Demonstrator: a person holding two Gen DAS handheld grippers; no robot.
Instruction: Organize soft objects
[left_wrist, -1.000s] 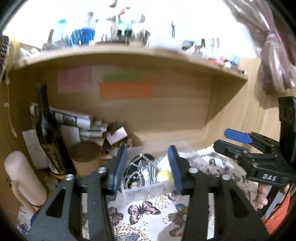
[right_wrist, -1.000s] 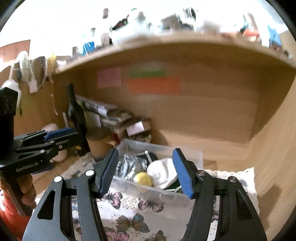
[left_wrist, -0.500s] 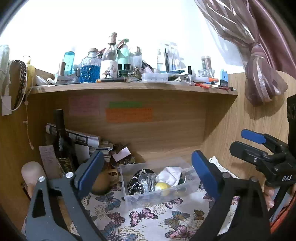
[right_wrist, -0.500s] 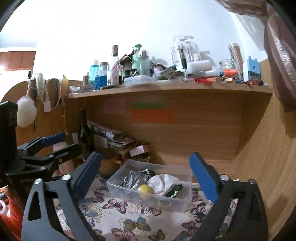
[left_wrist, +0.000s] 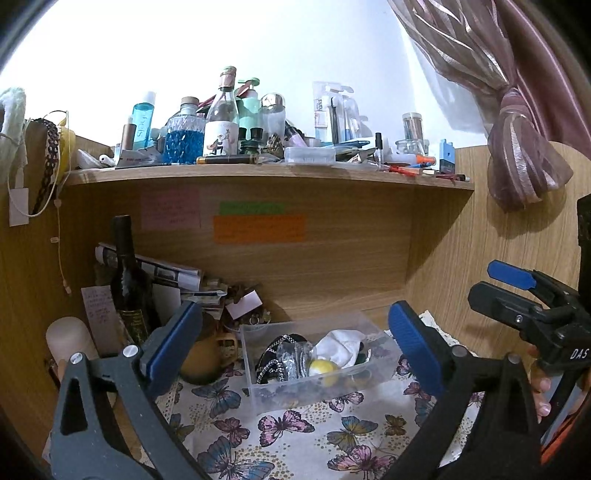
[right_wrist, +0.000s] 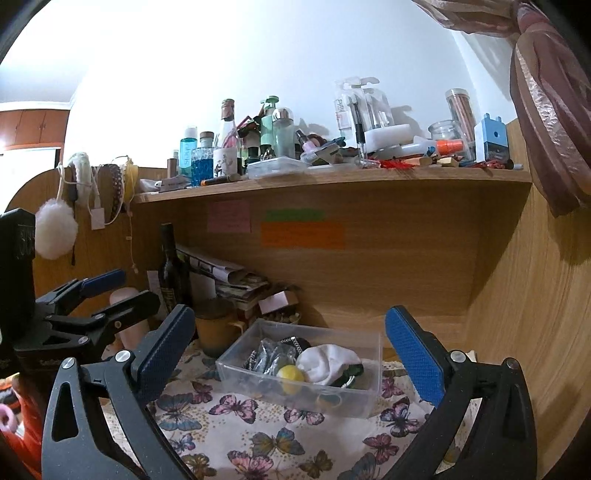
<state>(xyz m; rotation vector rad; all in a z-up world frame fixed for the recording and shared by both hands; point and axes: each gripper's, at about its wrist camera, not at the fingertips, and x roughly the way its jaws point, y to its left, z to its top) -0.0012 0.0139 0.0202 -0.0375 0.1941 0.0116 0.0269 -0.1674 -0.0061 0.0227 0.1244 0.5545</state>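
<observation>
Soft objects sit in the clear bin (right_wrist: 303, 373) on the butterfly cloth (right_wrist: 258, 435): white cloth (right_wrist: 327, 362), yellow ball (right_wrist: 290, 373), dark bits. Looks basically done, since nothing soft lies loose on the cloth. Left gripper (left_wrist: 295, 349) and right gripper (right_wrist: 290, 350) both spread wide, empty, pulled back well short of the bin, which shows between each pair of fingers.

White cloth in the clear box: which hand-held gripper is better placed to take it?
Probably the right hand-held gripper: open, with the white cloth almost centred between its fingers. In the left hand-held gripper view the cloth sits right of centre. The margin is small.
</observation>
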